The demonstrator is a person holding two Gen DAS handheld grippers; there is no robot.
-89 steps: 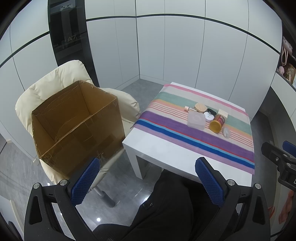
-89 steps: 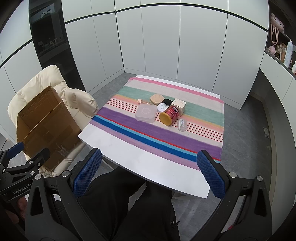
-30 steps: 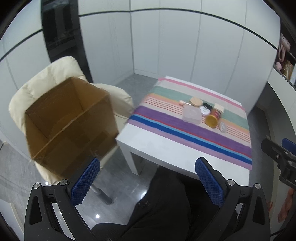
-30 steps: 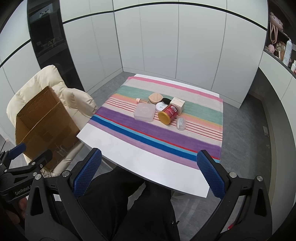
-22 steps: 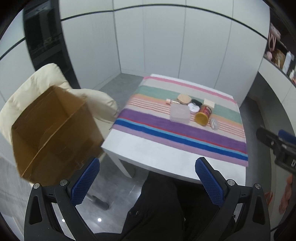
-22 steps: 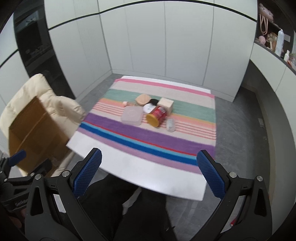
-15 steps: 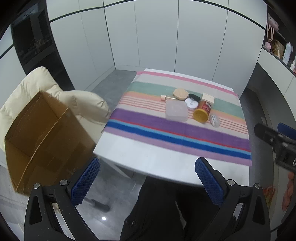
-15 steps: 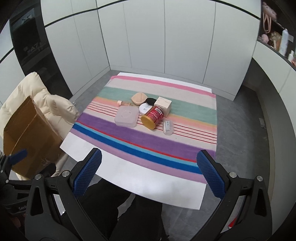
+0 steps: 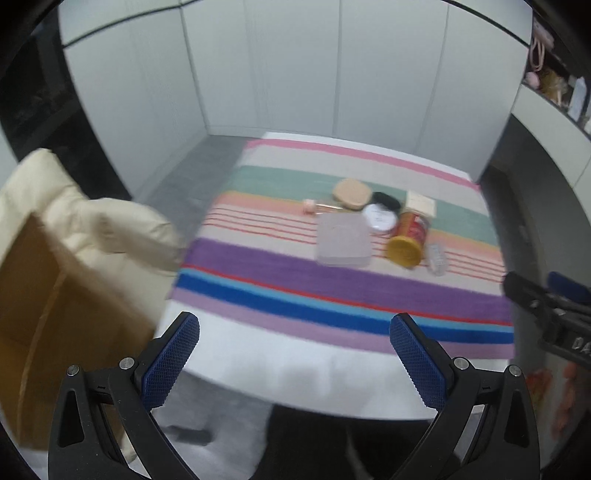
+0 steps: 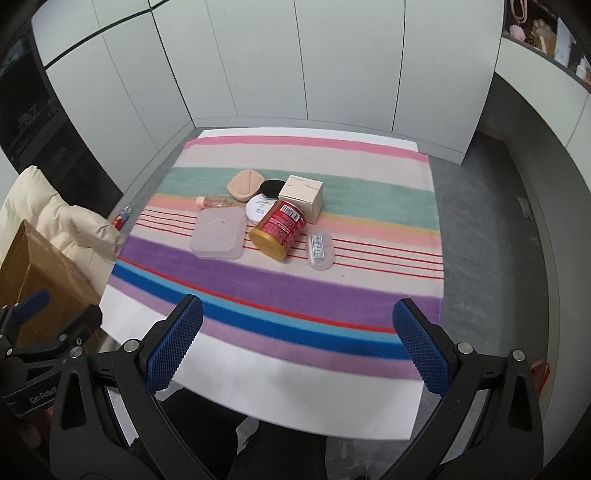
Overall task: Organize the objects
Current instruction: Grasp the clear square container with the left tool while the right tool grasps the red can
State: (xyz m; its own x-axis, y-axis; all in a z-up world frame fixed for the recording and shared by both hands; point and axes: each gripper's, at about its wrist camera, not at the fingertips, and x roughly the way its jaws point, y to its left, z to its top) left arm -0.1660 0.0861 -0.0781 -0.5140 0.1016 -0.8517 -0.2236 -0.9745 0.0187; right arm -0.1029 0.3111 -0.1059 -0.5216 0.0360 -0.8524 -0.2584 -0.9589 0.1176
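Observation:
A cluster of small items lies mid-table on a striped cloth [image 10: 295, 280]: a translucent flat box [image 10: 218, 232], a red jar with yellow lid on its side [image 10: 279, 229], a small clear case [image 10: 320, 248], a white box [image 10: 302, 192], a white round tin [image 10: 258, 207], a black disc [image 10: 272, 187], a beige puff [image 10: 243, 185] and a small pink bottle [image 10: 214, 201]. The cluster also shows in the left wrist view, with the jar [image 9: 408, 238] and flat box [image 9: 343, 240]. My left gripper [image 9: 295, 354] and right gripper [image 10: 297, 338] are open and empty above the table's near edge.
An open cardboard box [image 9: 44, 317] sits on a cream chair [image 9: 107, 229] left of the white table [image 10: 295, 384]. White cabinet walls stand behind. A shelf with items [image 10: 546, 33] is at upper right. A small bottle [image 10: 122, 218] lies on the floor.
Both grippers have moved forward and rightward toward the table; the items look larger and the cardboard box has slid to the left edge of both views. Jaws stay open.

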